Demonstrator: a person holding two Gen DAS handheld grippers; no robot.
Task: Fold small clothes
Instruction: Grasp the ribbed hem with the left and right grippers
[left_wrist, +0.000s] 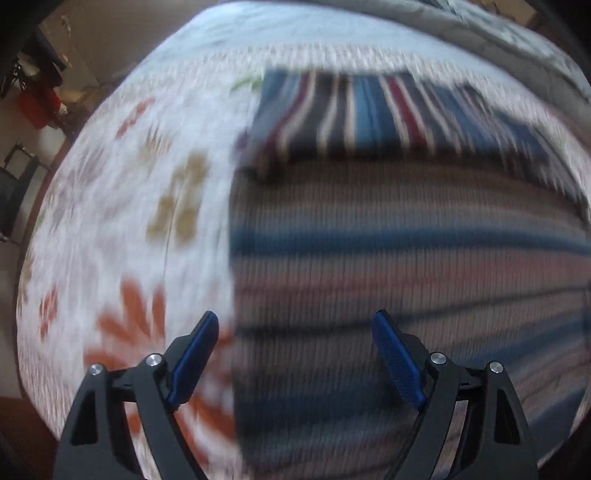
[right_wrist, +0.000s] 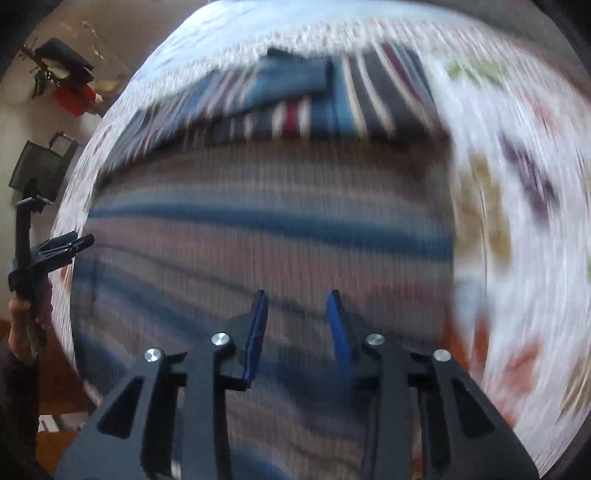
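Striped knit, blue, maroon and grey, fills both my views: the striped garment (left_wrist: 388, 240) lies flat on a floral bedspread (left_wrist: 122, 206), with its upper part already folded back across the top edge. Everything is smeared by blur, so I can't make out seams or corners.

My left gripper (left_wrist: 295, 321) hangs over the garment's left edge, jaws spread wide with nothing between them; one blue pad sits above the bedspread, the other above the knit. My right gripper (right_wrist: 297, 299) hangs over the middle of the cloth, jaws only partly apart and also empty.

My worry is the next grab. I judge that closing on the left edge at speed could catch the bedspread along with the knit and drag both. My right jaws, so narrow, might pinch only the top layer, or bunch the fabric and undo the fold already laid.
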